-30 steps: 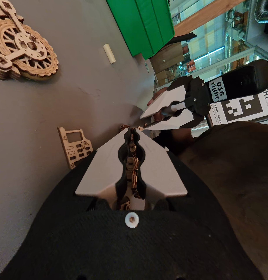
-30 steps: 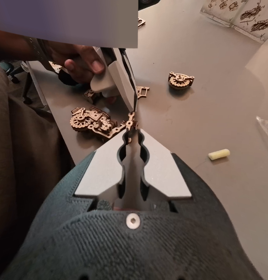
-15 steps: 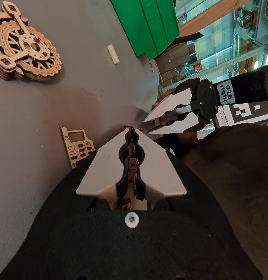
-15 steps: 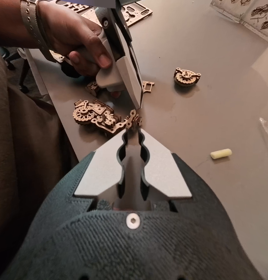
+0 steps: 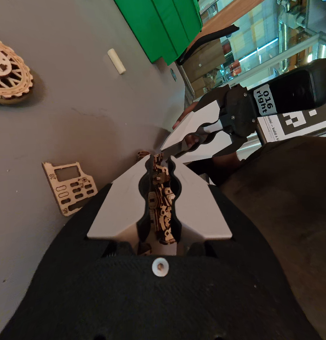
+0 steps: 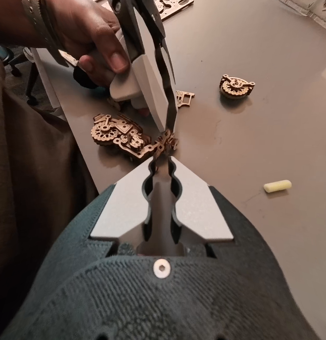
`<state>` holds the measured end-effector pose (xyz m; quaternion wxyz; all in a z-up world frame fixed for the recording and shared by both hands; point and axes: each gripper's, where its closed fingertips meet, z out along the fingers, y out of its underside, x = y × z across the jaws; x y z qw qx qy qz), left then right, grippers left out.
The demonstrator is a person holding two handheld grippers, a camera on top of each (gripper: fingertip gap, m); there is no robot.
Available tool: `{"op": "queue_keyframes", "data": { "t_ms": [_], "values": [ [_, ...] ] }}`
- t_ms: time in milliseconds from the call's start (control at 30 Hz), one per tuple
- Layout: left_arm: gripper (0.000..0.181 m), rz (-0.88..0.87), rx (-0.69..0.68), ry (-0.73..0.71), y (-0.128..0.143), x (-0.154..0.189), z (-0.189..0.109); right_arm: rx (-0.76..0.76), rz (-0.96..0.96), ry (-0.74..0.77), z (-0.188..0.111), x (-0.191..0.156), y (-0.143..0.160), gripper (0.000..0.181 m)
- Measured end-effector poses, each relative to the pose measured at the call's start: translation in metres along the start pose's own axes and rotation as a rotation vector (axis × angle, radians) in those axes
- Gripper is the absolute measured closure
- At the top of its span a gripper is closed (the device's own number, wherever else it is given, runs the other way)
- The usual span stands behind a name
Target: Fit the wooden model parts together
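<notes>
A part-built wooden model (image 6: 121, 136) with a spoked wheel lies near the table's front edge. My left gripper (image 5: 160, 159) points down at its front end; the jaws stand a small way apart and the model (image 5: 160, 198) shows in the gap. In the right wrist view the left gripper (image 6: 169, 127) has its tips just above that front end. My right gripper (image 6: 161, 161) is narrowly open, with its tips at the same end and a thin wooden edge by its left finger. It also shows in the left wrist view (image 5: 165, 152).
A wooden wheel assembly (image 6: 234, 88) and a flat perforated wooden panel (image 6: 185, 97) lie on the grey table (image 6: 250, 138). A pale foam cylinder (image 6: 277, 185) lies to the right. Part sheets (image 6: 173, 9) lie at the far edge. A green bin (image 5: 162, 27) stands beyond. The tips of both grippers are at nearly the same place.
My left gripper's jaws have parted from almost shut to a small gap and it has come closer to the model. The right gripper has closed in on the model's front end.
</notes>
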<state>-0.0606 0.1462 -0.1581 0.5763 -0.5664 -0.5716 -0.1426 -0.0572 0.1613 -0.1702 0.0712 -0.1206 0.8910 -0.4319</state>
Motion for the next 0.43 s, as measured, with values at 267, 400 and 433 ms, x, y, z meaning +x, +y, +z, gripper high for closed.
{"op": "queue_keyframes", "data": {
  "t_ms": [267, 400, 433],
  "values": [
    [0.181, -0.035, 0.046, -0.024, -0.006, -0.006, -0.006, 0.021, -0.016, 0.038, 0.0, 0.003, -0.004, 0.169],
    [0.181, -0.154, 0.174, 0.075, -0.024, -0.002, -0.019, 0.115, 0.001, 0.076, -0.005, 0.006, -0.022, 0.168],
    [0.181, -0.18, 0.202, 0.101, -0.028, -0.002, -0.022, 0.137, 0.004, 0.09, -0.005, 0.007, -0.026, 0.168]
  ]
}}
